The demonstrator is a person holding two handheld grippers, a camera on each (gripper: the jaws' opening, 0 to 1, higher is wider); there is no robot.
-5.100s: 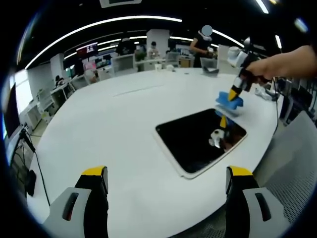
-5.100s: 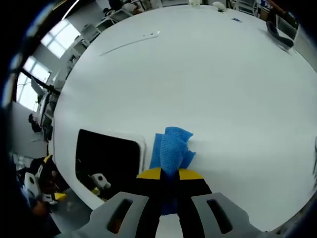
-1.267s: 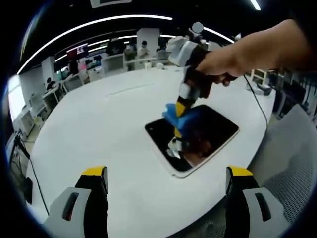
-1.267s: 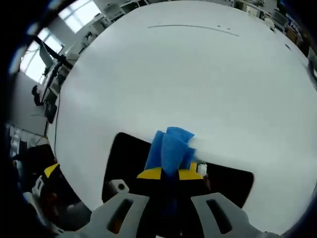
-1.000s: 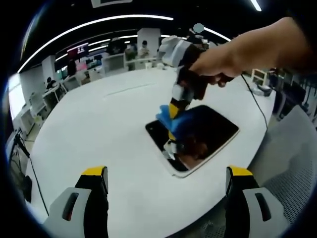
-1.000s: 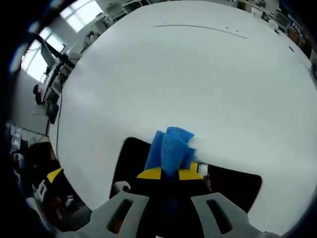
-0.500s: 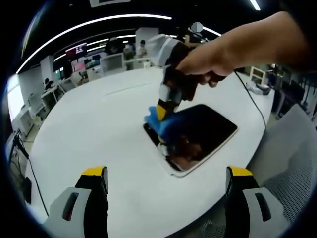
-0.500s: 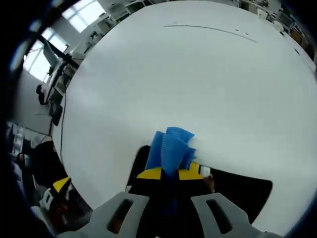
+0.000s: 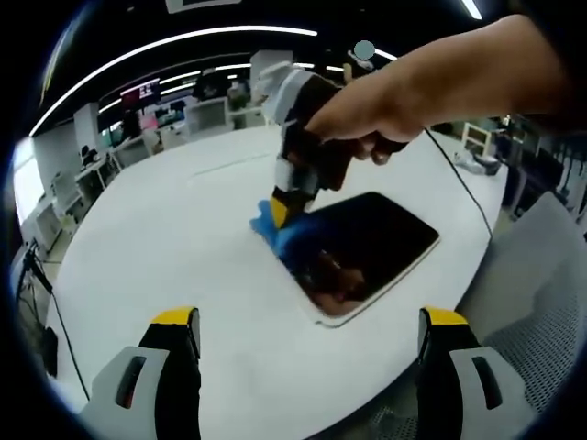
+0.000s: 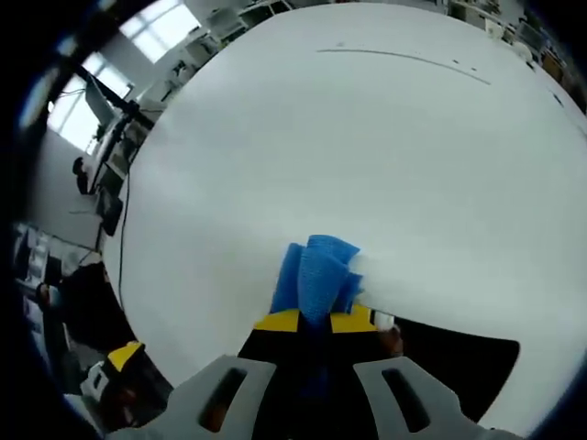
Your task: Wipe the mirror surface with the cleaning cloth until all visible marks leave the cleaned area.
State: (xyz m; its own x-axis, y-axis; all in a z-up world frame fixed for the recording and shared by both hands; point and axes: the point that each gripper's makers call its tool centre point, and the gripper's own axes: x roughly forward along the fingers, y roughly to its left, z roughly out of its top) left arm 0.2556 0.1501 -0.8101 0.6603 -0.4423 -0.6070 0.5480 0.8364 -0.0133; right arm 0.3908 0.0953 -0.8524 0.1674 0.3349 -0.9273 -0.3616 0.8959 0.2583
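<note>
Cloth clamped in right tongs

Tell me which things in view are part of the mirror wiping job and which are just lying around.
Part of the job:
- mirror, dark, lying flat on the white table
- blue cleaning cloth, at the mirror's edge
- right tool, shut on the cloth
- left tool, open, holding nothing

Just lying around:
- dark cable across the table
- desks in the background
</note>
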